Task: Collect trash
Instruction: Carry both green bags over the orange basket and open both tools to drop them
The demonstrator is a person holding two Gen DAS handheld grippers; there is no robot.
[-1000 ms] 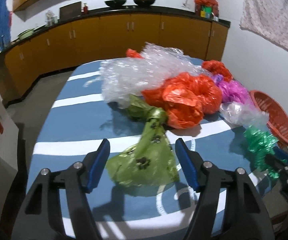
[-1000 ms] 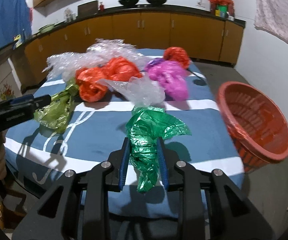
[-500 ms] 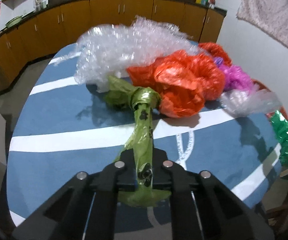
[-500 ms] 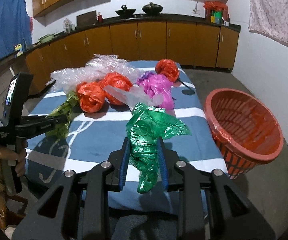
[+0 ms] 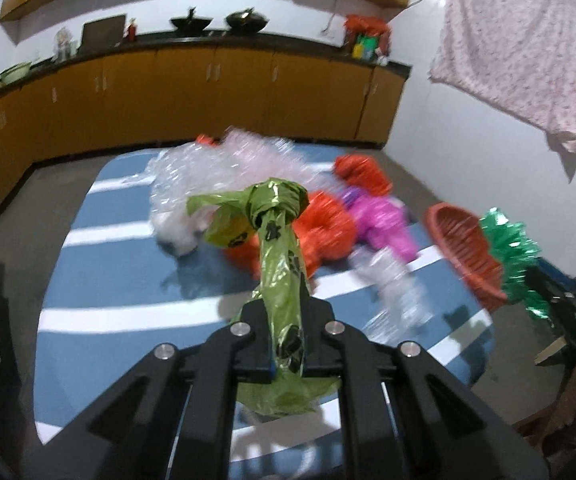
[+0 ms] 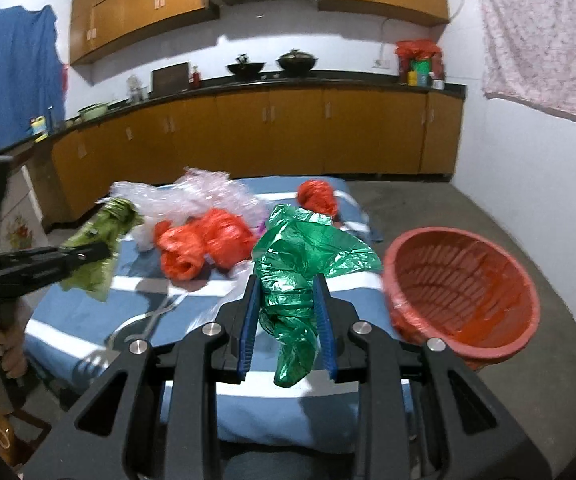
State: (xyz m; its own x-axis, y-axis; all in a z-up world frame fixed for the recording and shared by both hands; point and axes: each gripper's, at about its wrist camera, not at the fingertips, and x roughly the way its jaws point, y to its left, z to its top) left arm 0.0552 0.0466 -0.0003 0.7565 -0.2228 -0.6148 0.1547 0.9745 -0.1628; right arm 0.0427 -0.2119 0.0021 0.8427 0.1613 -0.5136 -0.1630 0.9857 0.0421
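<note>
Over the near edge of the blue cloth-covered table with white stripes (image 5: 128, 264), in the left wrist view, the left gripper (image 5: 286, 322) is pressed tight on the knotted olive-green plastic bag with black paw prints (image 5: 278, 248). The bag's knot stands up ahead of the jaws and its loose end hangs below them, off the cloth. No writing can be read on it. Behind it on the table lie a crumpled sheet of clear bubble wrap (image 5: 224, 168), crumpled orange plastic bags (image 5: 327, 228), a pink plastic bag (image 5: 383, 220) and a clear plastic bag (image 5: 395, 280), all blurred. At the table's right edge is the round orange-red plastic basket (image 5: 459, 244), and just beside it at the far right the shiny dark-green plastic bag (image 5: 511, 248) shows in the right gripper (image 5: 527, 280).

Nearest in the right wrist view, the right gripper (image 6: 286, 312) pinches the shiny dark-green plastic bag (image 6: 303, 256) between its blue ridged pads (image 6: 248, 320), part way closed on the bunched plastic; the bag fans out above the jaws and a tail hangs below. The basket (image 6: 459, 292) sits to the right, tilted, its opening towards the camera. On the left, the left gripper (image 6: 84, 254) holds the olive bag (image 6: 100, 236) above the table (image 6: 327, 408), gripped by a hand (image 6: 12, 352) at the left edge. Orange bags (image 6: 204, 246) and bubble wrap (image 6: 192, 196) lie between the two. No label is legible.
</note>
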